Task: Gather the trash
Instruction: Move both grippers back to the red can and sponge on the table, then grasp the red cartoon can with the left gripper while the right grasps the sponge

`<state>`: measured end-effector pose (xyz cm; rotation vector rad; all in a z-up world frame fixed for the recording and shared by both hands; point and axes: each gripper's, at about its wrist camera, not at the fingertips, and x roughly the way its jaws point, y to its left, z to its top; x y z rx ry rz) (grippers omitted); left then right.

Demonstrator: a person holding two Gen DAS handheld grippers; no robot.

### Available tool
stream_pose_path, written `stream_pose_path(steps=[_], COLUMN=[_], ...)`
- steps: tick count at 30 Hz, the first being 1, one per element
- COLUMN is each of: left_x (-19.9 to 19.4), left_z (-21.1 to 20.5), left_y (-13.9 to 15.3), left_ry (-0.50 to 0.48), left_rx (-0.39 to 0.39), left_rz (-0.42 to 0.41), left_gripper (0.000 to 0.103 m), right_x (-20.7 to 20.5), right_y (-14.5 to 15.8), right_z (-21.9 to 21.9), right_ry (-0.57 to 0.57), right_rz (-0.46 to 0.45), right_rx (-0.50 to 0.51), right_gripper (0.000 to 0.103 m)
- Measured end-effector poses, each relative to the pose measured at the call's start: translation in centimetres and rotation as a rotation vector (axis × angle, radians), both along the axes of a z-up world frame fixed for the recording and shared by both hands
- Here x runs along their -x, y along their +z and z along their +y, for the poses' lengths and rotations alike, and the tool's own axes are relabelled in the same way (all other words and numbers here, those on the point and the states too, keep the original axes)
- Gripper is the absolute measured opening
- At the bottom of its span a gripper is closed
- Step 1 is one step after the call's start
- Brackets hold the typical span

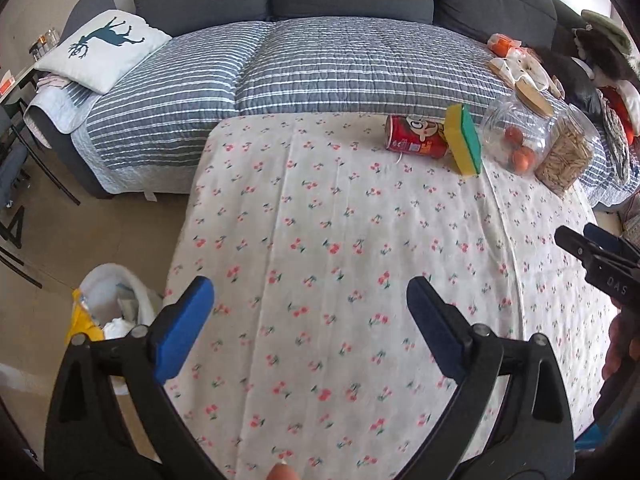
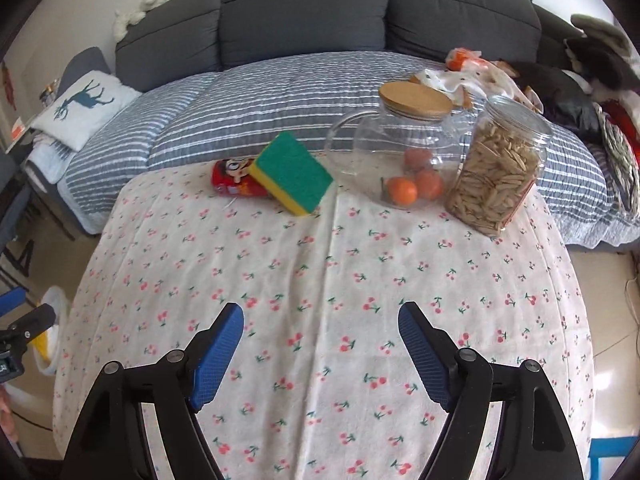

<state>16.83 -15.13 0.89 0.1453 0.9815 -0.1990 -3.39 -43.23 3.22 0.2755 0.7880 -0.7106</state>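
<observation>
Both tools, left tool (image 1: pixel 310 306) and right tool (image 2: pixel 320 332), hover with jaws spread wide and empty over the near part of the bench (image 2: pixel 320 280), which is covered by a cherry-print cloth. Beside and below the left tool, a trash bin (image 1: pixel 104 280) on the floor already holds waste. Far ahead, a red snack can (image 2: pixel 232 182) lies beneath a leaning sponge (image 2: pixel 294 172), probably remaining trash. Right of these stand a glass jar (image 2: pixel 400 160) and seed jar (image 2: pixel 496 172); a sofa (image 2: pixel 304 20) lies beyond.
</observation>
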Motion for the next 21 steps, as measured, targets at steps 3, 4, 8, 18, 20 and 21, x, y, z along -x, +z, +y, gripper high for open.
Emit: stream_pose_path(steps=[3, 4, 8, 18, 20, 21], left_x=[-3.3, -4.4, -7.5, -11.2, -11.4, -11.7], left_z=[-1.9, -2.1, -3.5, -4.3, -4.4, -4.3], left_y=[-1.2, -1.8, -3.6, -6.4, -6.9, -7.2], left_ry=[0.028, 0.047, 0.077, 0.004, -0.019, -0.027], left_rx=[0.056, 0.098, 0.153, 0.184, 0.191, 0.201], left_rz=[0.012, 0.026, 0.004, -0.076, -0.079, -0.078], left_gripper=[0.097, 0.097, 0.097, 0.097, 0.097, 0.097], right_x=[-0.1, -0.2, -1.7, -10.2, -11.9, -12.6], right_y=[0.4, 0.4, -0.1, -4.2, -5.2, -5.6], right_z=[-2.5, -3.3, -5.9, -7.6, -8.0, -8.1], right_ry=[-0.016, -0.017, -0.008, 0.191, 0.197, 0.199], right_rz=[-0.044, -0.053, -0.049, 0.018, 0.037, 0.044], right_rx=[-0.014, -0.019, -0.003, 0.076, 0.085, 0.097], right_gripper=[0.081, 0.081, 0.081, 0.081, 0.080, 0.079])
